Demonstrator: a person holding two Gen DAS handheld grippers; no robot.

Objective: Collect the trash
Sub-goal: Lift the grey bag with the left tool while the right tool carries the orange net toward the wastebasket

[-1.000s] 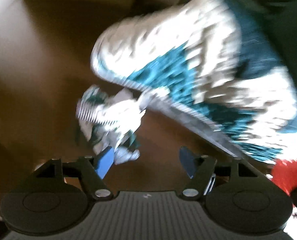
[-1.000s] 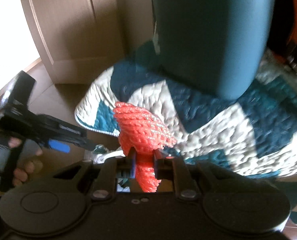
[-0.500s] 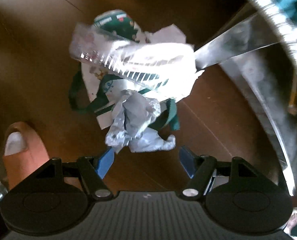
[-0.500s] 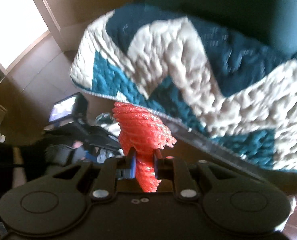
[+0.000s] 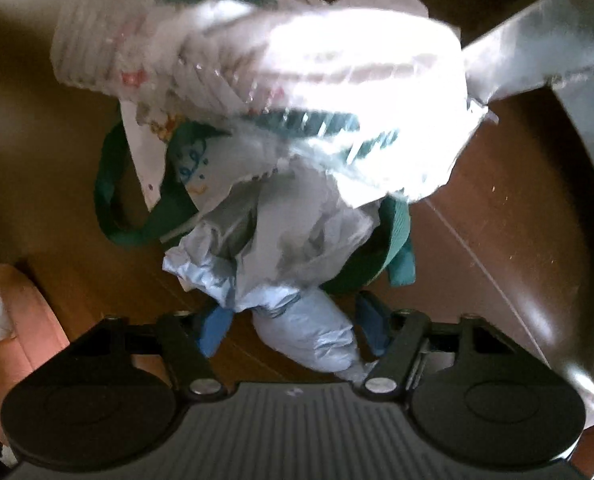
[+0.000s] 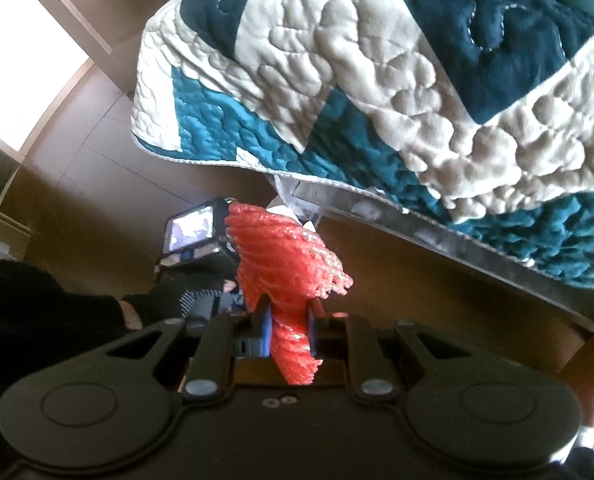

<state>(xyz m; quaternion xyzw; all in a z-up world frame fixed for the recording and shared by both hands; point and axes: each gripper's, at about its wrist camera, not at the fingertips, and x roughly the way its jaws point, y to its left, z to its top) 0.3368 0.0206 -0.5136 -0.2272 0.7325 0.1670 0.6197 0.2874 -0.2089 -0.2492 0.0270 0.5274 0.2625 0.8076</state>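
A heap of trash lies on the brown floor: a crumpled clear plastic cup (image 5: 257, 76), a green and white printed wrapper (image 5: 177, 160) and crumpled pale tissue (image 5: 281, 248). My left gripper (image 5: 293, 330) is open, its blue-padded fingers on either side of the lowest wad of tissue (image 5: 313, 336). My right gripper (image 6: 289, 324) is shut on a red foam net (image 6: 285, 264) and holds it in the air. In the right wrist view the left gripper's camera body (image 6: 195, 234) shows low over the floor, left of the net.
A metal bed-frame bar (image 5: 537, 56) runs just right of the trash heap. A teal and cream quilt (image 6: 377, 80) hangs over the bed edge. A pink slipper (image 5: 13, 320) stands at lower left. Wooden cabinets (image 6: 57, 8) and a bright doorway stand behind.
My left gripper has dropped toward the floor and closed in on the trash heap, so the tissue wad now sits between its fingers. My right gripper has tilted down, still holding the red net.
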